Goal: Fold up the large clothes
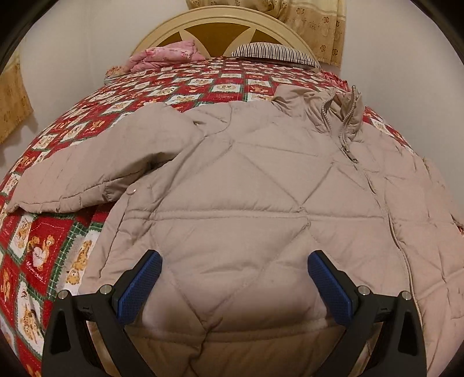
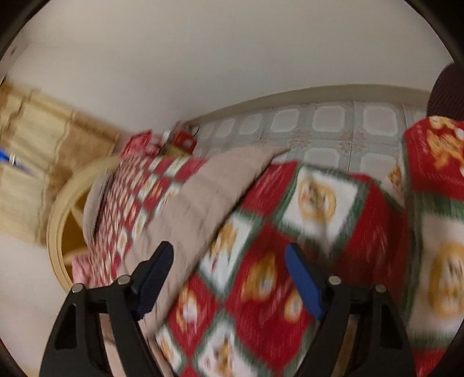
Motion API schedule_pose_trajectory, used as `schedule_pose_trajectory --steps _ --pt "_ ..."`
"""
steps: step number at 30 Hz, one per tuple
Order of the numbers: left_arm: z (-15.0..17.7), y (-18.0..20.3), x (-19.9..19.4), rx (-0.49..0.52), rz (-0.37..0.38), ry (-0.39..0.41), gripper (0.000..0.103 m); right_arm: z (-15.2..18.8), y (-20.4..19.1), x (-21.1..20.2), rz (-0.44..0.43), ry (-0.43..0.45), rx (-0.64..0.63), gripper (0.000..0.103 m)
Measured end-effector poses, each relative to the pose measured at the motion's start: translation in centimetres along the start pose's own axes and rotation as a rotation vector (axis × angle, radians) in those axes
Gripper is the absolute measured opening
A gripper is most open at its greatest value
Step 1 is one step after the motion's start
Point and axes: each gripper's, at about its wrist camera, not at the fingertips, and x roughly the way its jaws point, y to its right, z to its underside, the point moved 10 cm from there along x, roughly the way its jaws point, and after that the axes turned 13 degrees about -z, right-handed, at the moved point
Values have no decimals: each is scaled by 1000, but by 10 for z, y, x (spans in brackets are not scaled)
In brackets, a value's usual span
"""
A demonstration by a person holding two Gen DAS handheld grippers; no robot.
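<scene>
A beige quilted jacket (image 1: 246, 179) lies spread front-up on the bed, zipper (image 1: 345, 139) toward the right, collar at the far end, one sleeve (image 1: 95, 162) stretched out to the left. My left gripper (image 1: 235, 261) hovers over the jacket's near hem, open, blue pads (image 1: 145, 278) wide apart with fabric beneath them and nothing pinched. The right wrist view is blurred and rolled. There my right gripper (image 2: 229, 250) is open above the bedspread (image 2: 261, 275), with a beige strip of the jacket (image 2: 197, 197) just left of its left finger.
A red, green and white checked bedspread (image 1: 52, 249) covers the bed. A pink folded cloth (image 1: 168, 55) and a striped pillow (image 1: 275, 52) lie by the cream headboard (image 1: 214, 17). Curtains (image 1: 316, 23) hang behind. Tiled floor (image 2: 327, 121) lies beyond the bed's edge.
</scene>
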Motion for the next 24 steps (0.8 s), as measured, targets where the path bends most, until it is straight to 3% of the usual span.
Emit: schedule_pose_trajectory --steps 6,9,15,17,19,22,24 --pt "0 2 6 15 -17 -10 102 -21 10 47 89 -44 14 83" --pt "0 2 7 14 -16 -10 102 -29 16 69 82 -57 33 83" --pt "-1 5 11 8 -8 -12 102 -58 35 95 142 -14 51 82" --pt "0 4 10 8 -9 -12 102 -64 42 98 164 2 65 71" --pt "0 4 11 9 -9 -12 102 -68 44 102 217 -2 11 40" --pt "0 4 11 8 -9 -12 102 -68 46 102 237 -5 -26 15" --pt "0 5 11 7 -7 -12 102 -70 43 97 195 16 -18 11"
